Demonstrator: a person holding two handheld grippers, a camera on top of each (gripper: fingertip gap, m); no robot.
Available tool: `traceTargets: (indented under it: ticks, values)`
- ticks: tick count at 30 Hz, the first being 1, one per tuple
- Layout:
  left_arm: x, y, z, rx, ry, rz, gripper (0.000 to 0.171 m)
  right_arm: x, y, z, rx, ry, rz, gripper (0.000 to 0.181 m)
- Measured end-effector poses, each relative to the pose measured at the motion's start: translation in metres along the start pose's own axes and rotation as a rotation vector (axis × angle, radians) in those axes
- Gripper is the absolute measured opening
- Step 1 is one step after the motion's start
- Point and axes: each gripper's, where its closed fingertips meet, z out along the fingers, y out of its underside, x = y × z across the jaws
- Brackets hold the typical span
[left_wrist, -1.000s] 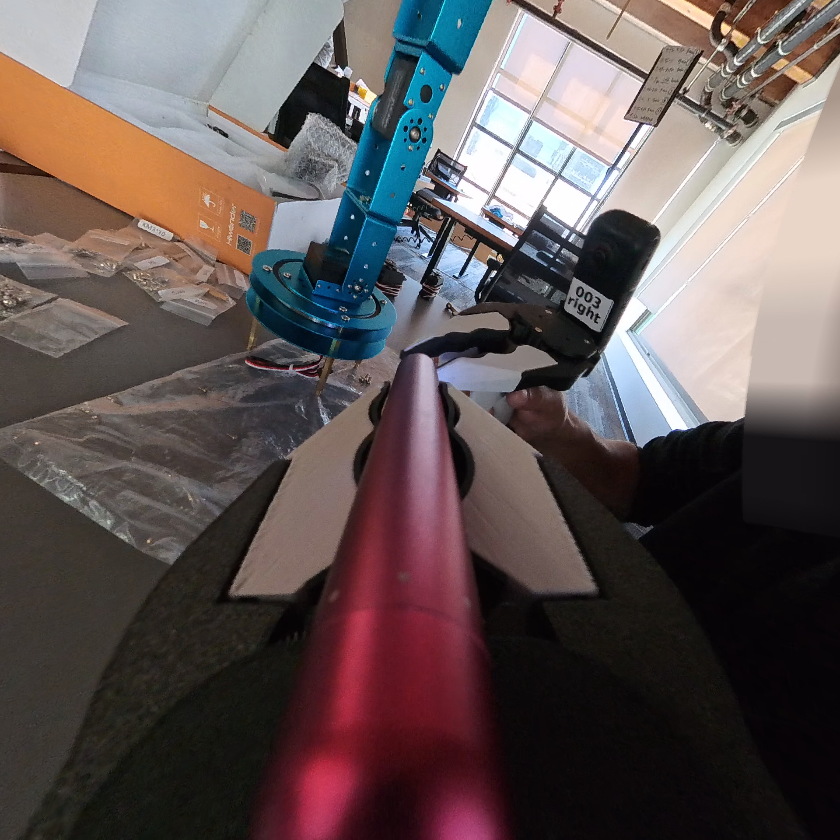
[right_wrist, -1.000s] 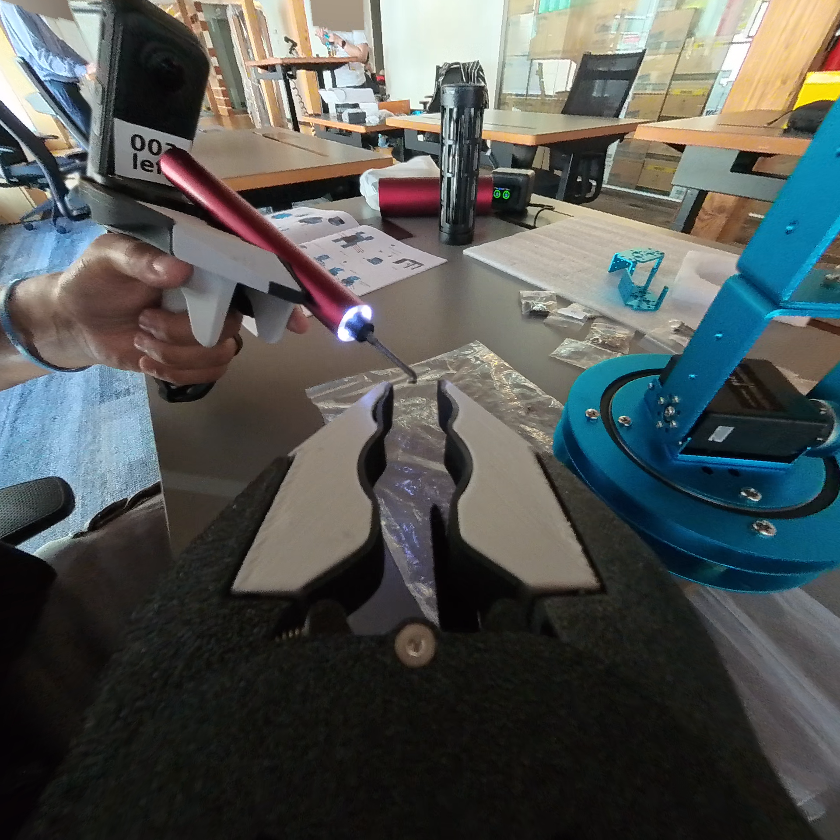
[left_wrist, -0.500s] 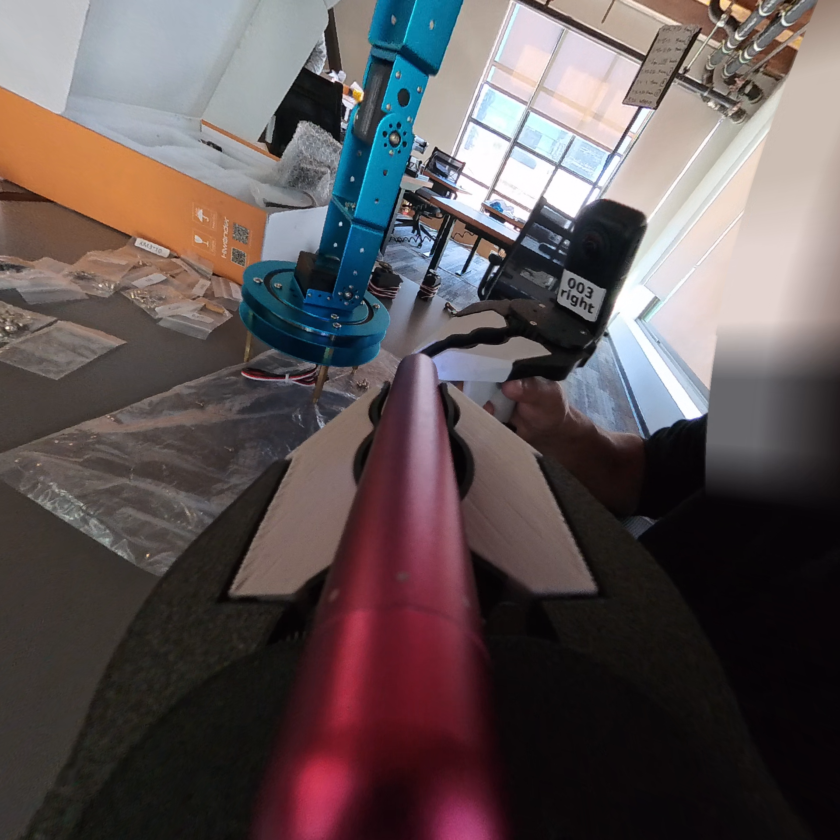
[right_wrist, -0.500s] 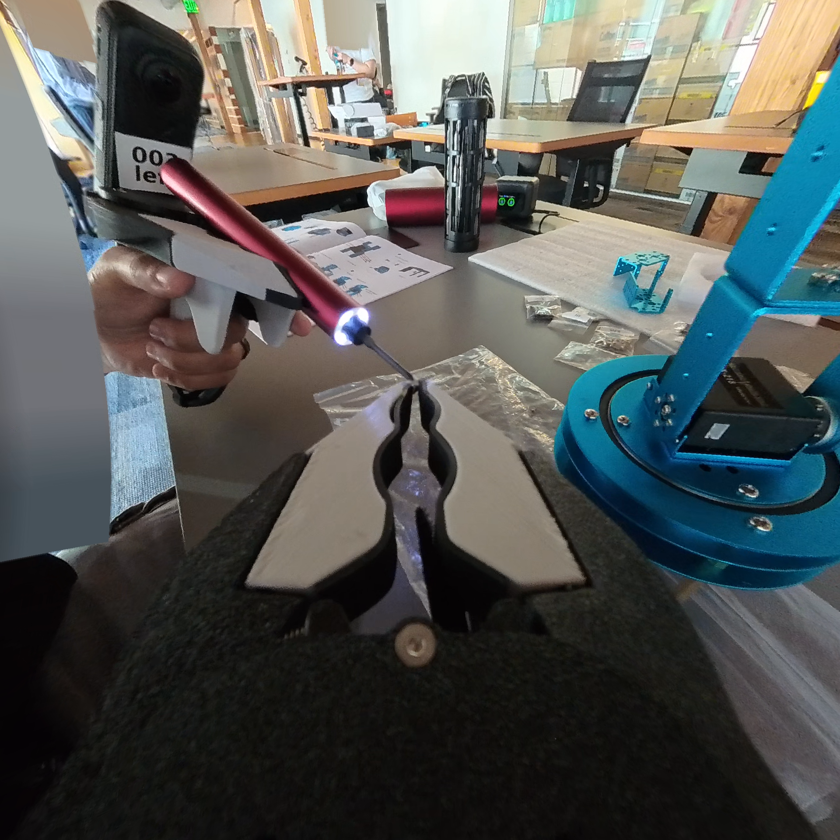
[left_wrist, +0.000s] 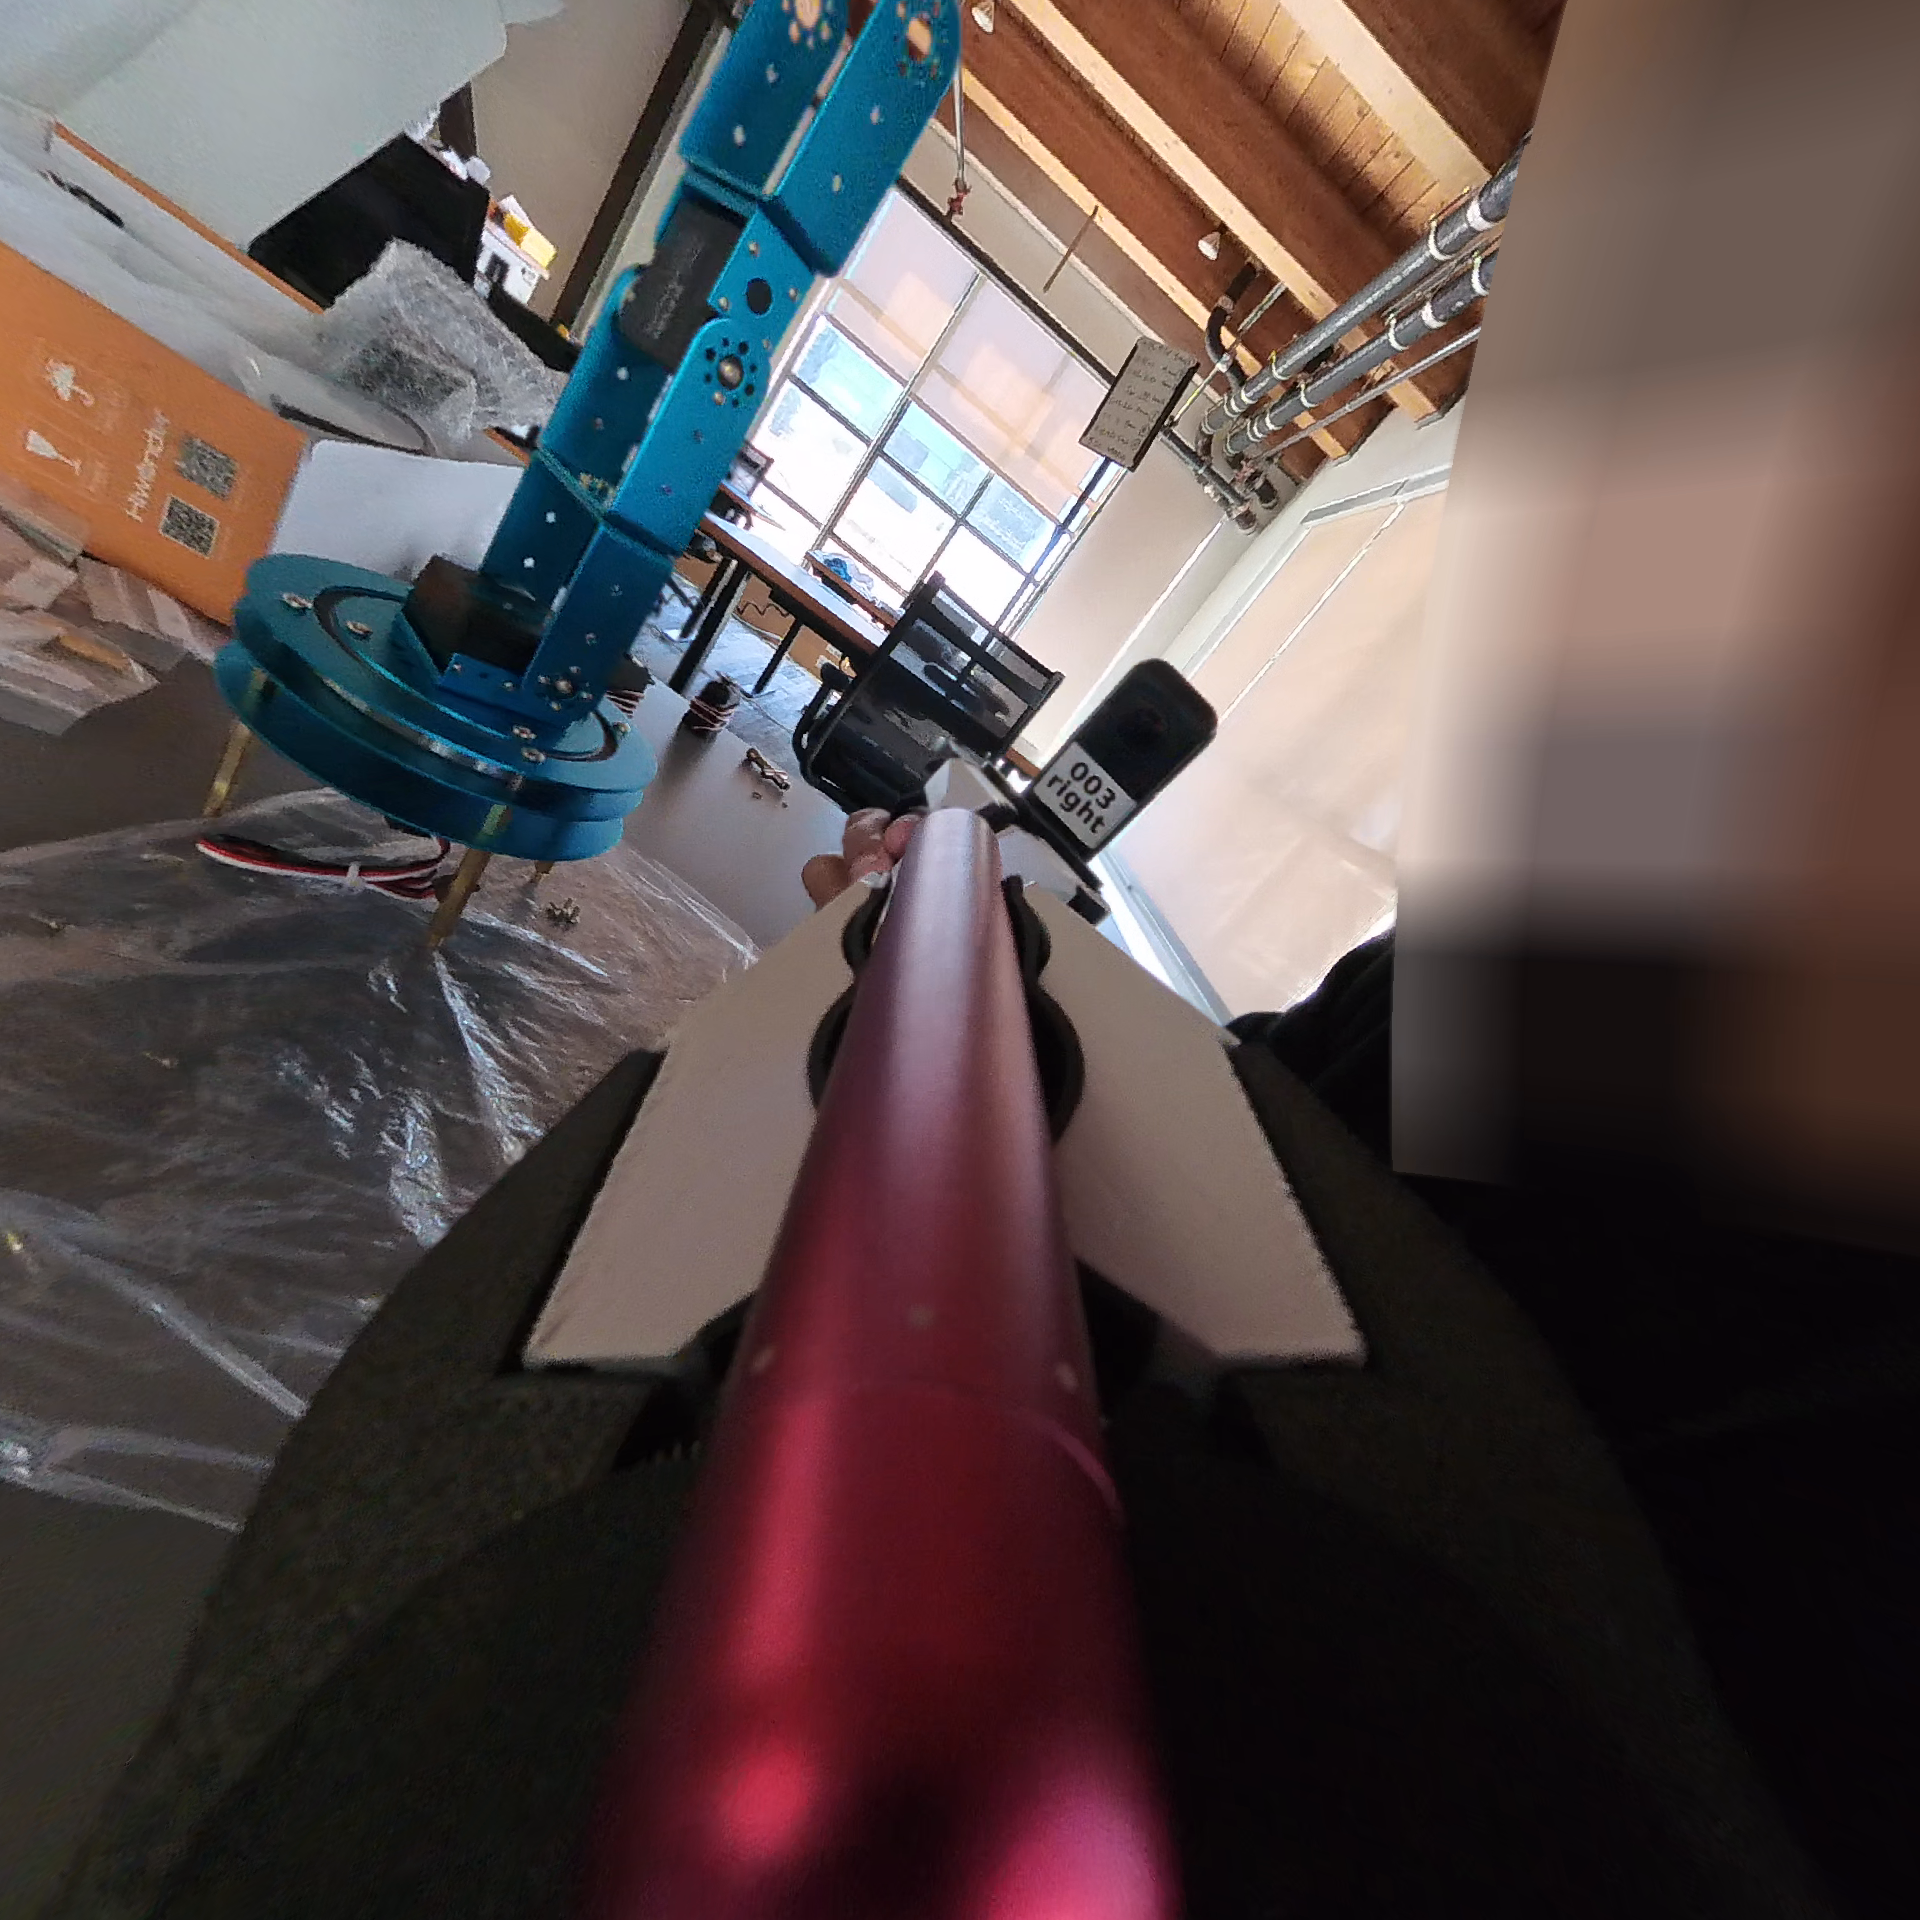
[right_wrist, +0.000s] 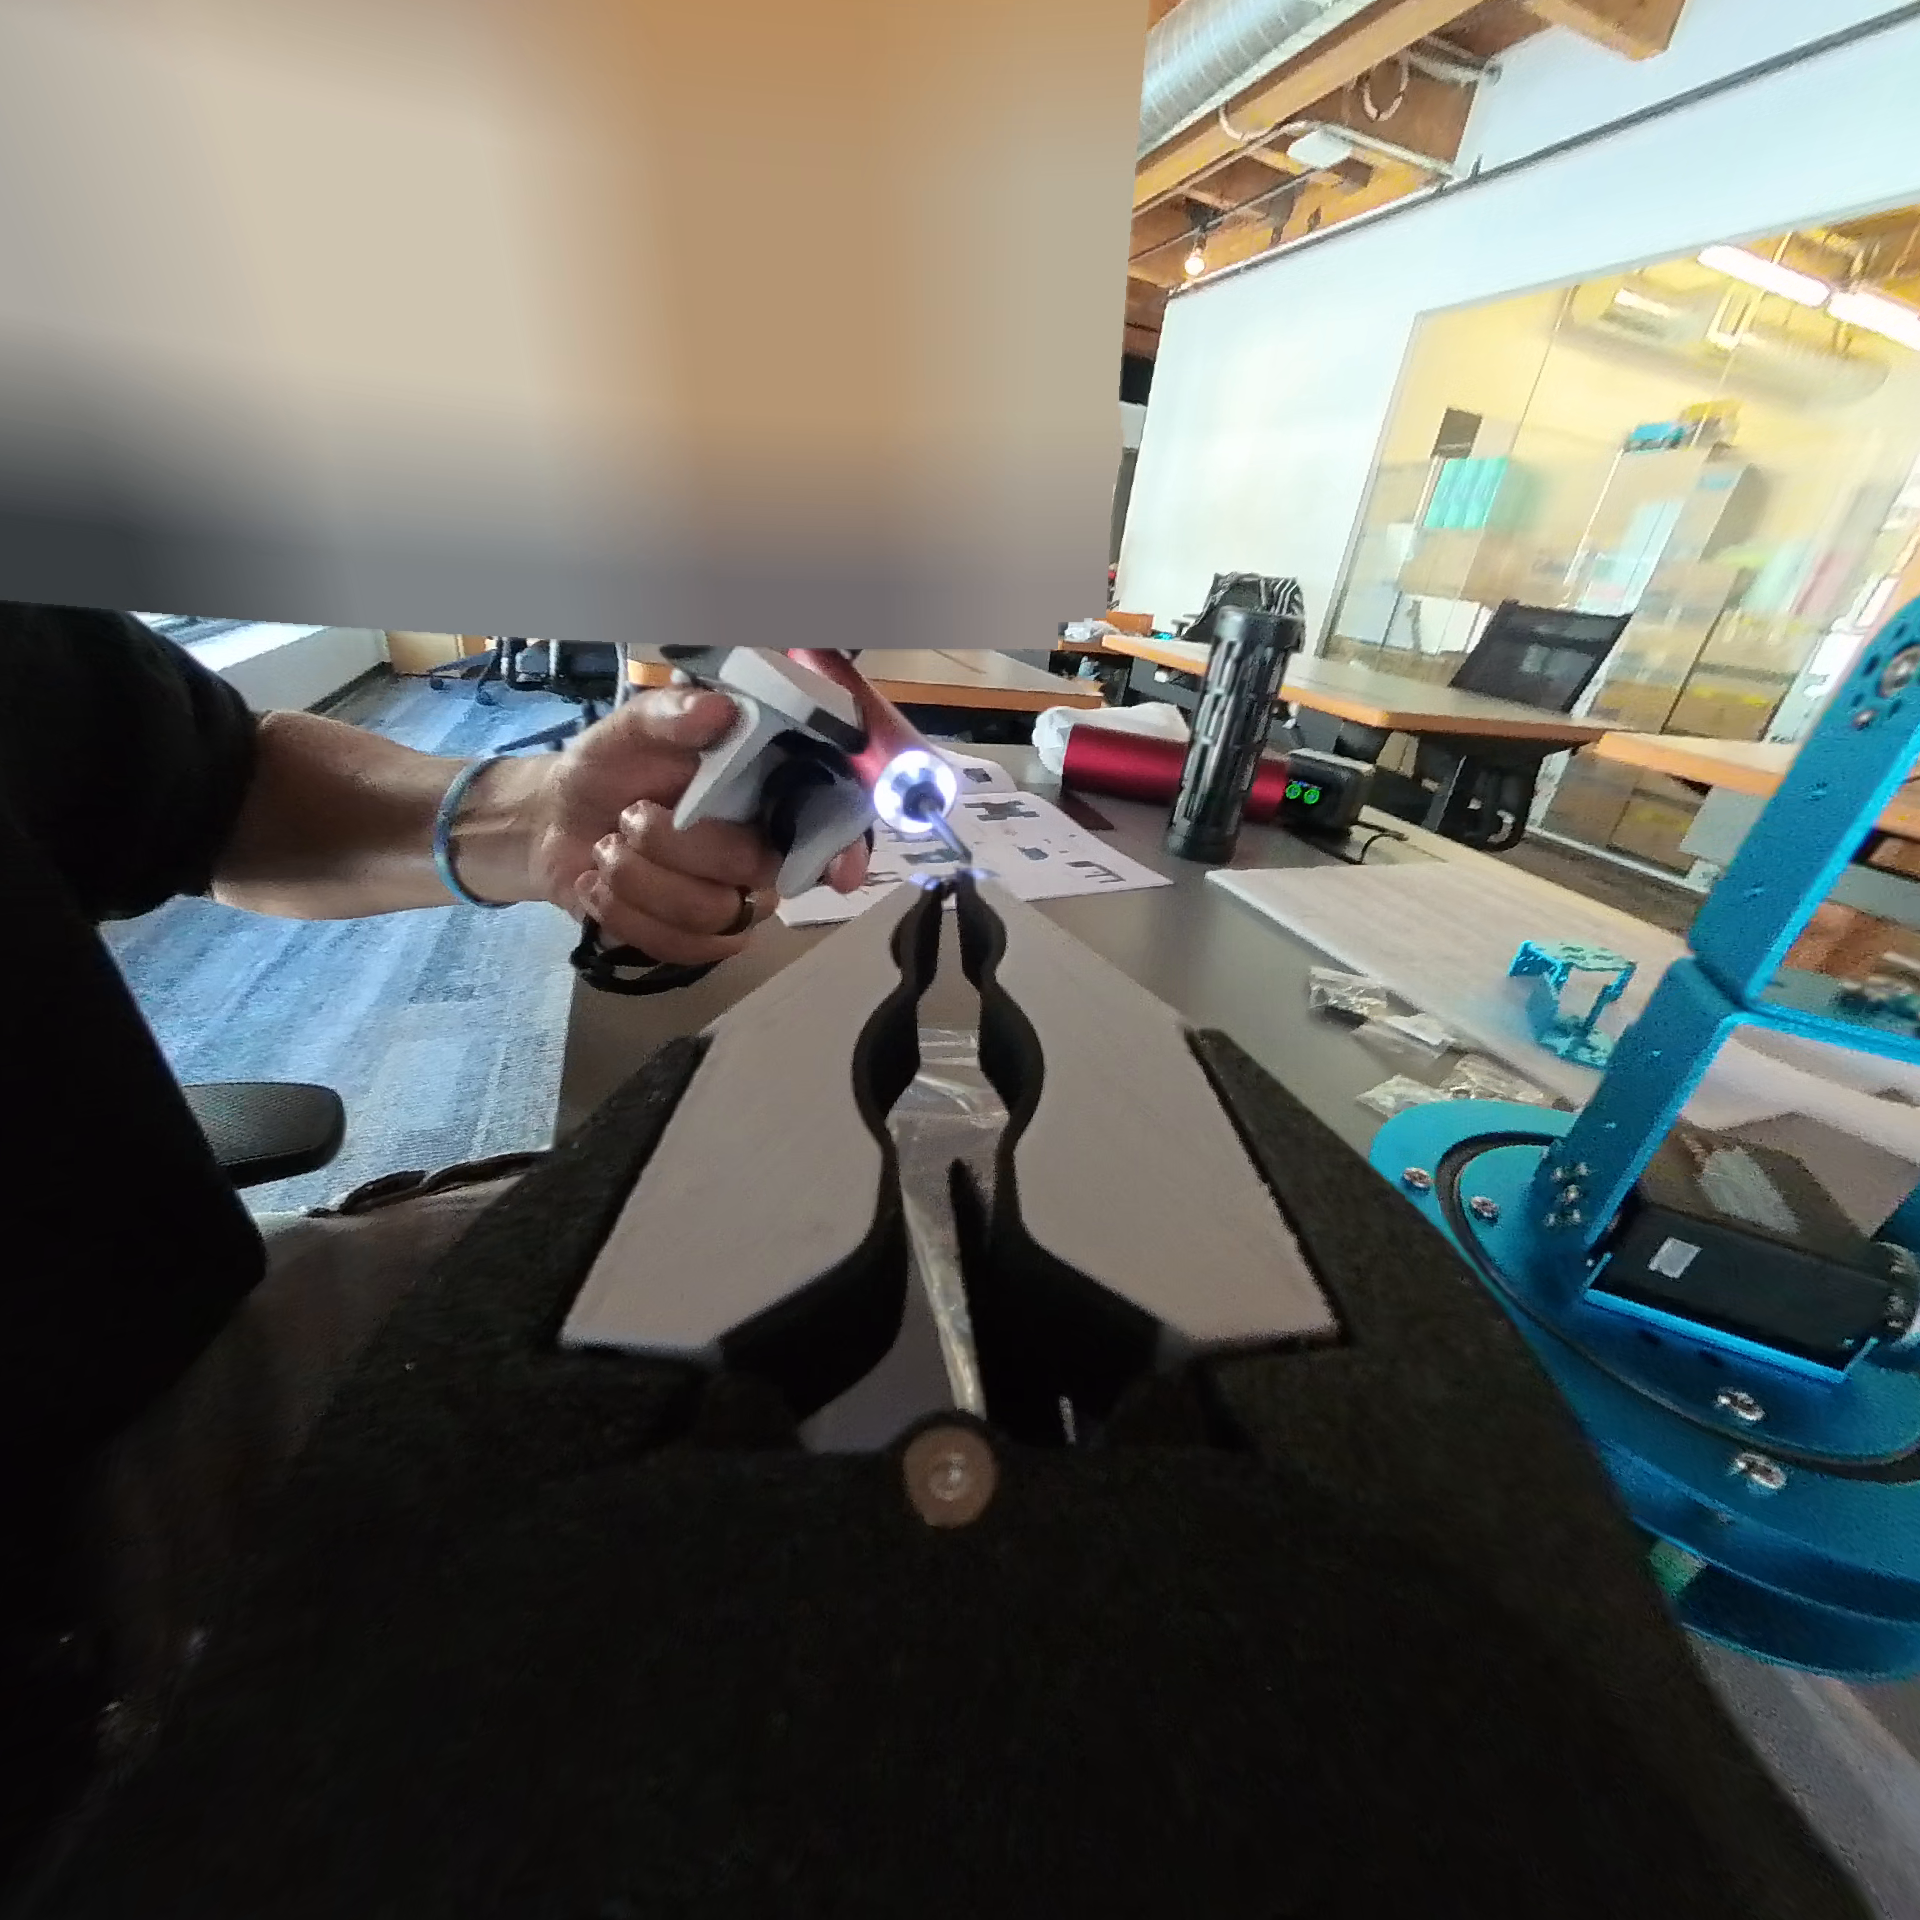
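At nine o'clock in the left wrist view, a clear plastic sheet (left_wrist: 260, 1091) is spread on the dark bench (left_wrist: 62, 748), and a blue robot arm kit (left_wrist: 436, 707) is stood on brass legs at ten o'clock, with an orange box (left_wrist: 114, 457) behind it. At the centre, a red electric screwdriver (left_wrist: 914, 1351) is clamped between the fingers (left_wrist: 686, 1153) of the left gripper (left_wrist: 940, 914), which are closed snugly round its barrel. The barrel is judged stiff, smooth and rather slippery metal, best gripped round its middle as it is now. The right gripper (left_wrist: 1023, 831) is seen just beyond its tip at twelve o'clock.

In the right wrist view, a hand (right_wrist: 644, 852) is seen at ten o'clock, with the lit tip of the screwdriver pointed at the fingertips (right_wrist: 920, 925) of the right gripper, which are nearly shut. Something tiny may be pinched there; it cannot be told. A black cylinder (right_wrist: 1231, 738) is stood at one o'clock, small bags (right_wrist: 1382, 1023) lie at two o'clock.
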Motion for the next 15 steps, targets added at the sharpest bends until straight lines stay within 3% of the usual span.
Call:
traceTargets:
  ticks: [15]
  values:
    - [0.0002, 0.0094, -0.0022, -0.067, 0.017, -0.067, 0.021, -0.0080, 0.0050, 0.0022, -0.024, -0.033, -0.058, 0.001]
